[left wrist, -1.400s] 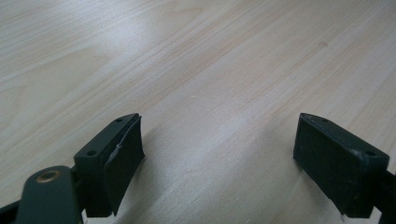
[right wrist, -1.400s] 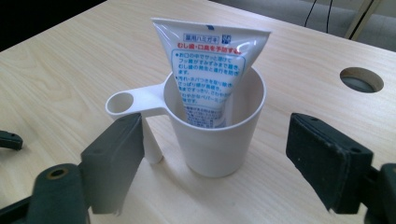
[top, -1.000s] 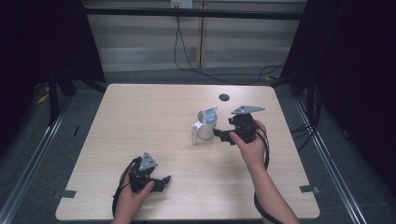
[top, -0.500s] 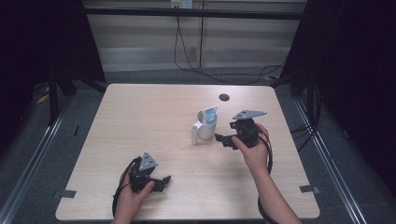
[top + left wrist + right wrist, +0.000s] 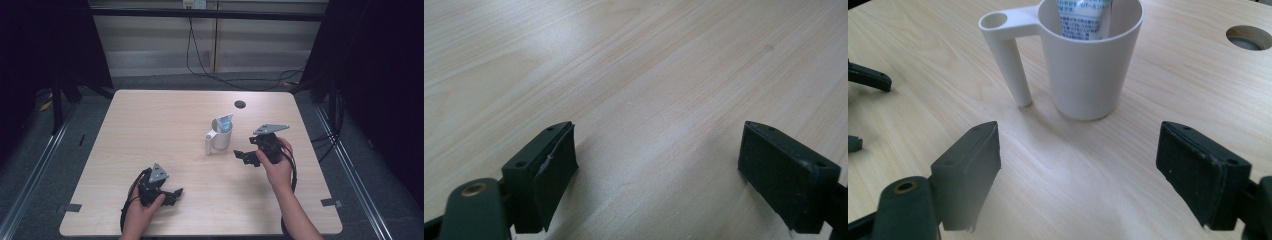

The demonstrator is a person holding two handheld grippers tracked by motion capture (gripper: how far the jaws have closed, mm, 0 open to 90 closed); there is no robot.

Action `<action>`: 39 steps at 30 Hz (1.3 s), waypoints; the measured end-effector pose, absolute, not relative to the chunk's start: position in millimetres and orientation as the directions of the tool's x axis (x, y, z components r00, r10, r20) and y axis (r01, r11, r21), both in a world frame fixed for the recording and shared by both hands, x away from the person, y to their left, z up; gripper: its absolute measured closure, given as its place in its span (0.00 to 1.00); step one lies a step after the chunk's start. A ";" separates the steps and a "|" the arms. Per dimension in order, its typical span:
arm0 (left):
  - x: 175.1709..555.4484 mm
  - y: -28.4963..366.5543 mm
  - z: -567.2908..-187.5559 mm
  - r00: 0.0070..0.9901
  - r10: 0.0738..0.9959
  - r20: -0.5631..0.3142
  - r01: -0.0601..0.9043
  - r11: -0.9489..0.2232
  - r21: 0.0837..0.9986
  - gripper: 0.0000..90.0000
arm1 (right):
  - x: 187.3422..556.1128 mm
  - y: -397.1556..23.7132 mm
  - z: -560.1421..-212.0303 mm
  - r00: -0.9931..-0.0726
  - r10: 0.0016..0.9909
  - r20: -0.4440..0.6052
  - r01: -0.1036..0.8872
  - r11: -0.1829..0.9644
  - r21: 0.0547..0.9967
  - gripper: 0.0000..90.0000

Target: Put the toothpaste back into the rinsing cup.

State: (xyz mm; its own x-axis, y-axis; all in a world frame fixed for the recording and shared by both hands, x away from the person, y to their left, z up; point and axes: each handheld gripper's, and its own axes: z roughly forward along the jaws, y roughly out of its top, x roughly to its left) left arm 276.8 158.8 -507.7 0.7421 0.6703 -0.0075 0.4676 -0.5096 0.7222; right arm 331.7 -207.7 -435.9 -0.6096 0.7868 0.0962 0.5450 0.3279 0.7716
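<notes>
Hovering my right gripper (image 5: 246,156), jaws spread wide, near the cup (image 5: 1088,65); a clumsy nudge could tip its tube (image 5: 1080,17).

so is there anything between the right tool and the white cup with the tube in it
No. In the right gripper view, bare wood of the light wooden table separates the open right tool from the white plastic cup holding the blue-and-white tube.

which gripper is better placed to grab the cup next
Right, probably. The right gripper sits just beside the cup, jaws open and facing it, with the tube standing inside. The left gripper rests near the table's front edge, far from the cup, facing bare wood.
</notes>
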 end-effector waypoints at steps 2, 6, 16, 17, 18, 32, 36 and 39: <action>276.7 158.7 -507.8 0.742 0.671 -0.010 0.469 -0.508 0.723 0.17 | 330.2 -210.9 -437.3 -0.607 0.789 0.097 0.546 0.326 0.771 0.19; 276.8 158.8 -507.7 0.742 0.670 -0.008 0.468 -0.509 0.722 0.17 | 326.7 -217.1 -440.5 -0.600 0.793 0.107 0.555 0.316 0.770 0.19; 276.8 158.8 -507.7 0.742 0.670 -0.008 0.468 -0.510 0.722 0.17 | 315.2 -229.1 -452.6 -0.607 0.790 0.090 0.558 0.343 0.756 0.19; 276.7 158.7 -507.8 0.742 0.671 -0.009 0.469 -0.508 0.723 0.17 | 313.4 -230.6 -454.6 -0.607 0.789 0.096 0.560 0.339 0.756 0.19; 276.6 158.5 -507.9 0.740 0.672 -0.011 0.470 -0.505 0.724 0.17 | 310.8 -233.2 -457.5 -0.604 0.791 0.099 0.564 0.336 0.754 0.19; 276.7 158.7 -507.8 0.742 0.671 -0.010 0.469 -0.508 0.723 0.17 | 297.8 -251.5 -470.8 -0.596 0.793 0.125 0.580 0.318 0.750 0.19; 276.7 158.6 -507.9 0.741 0.672 -0.010 0.469 -0.507 0.723 0.17 | 294.2 -255.7 -473.9 -0.593 0.795 0.123 0.581 0.317 0.749 0.19; 276.8 158.7 -507.8 0.741 0.672 -0.007 0.468 -0.508 0.723 0.17 | 291.9 -257.0 -476.2 -0.593 0.796 0.119 0.584 0.324 0.745 0.19</action>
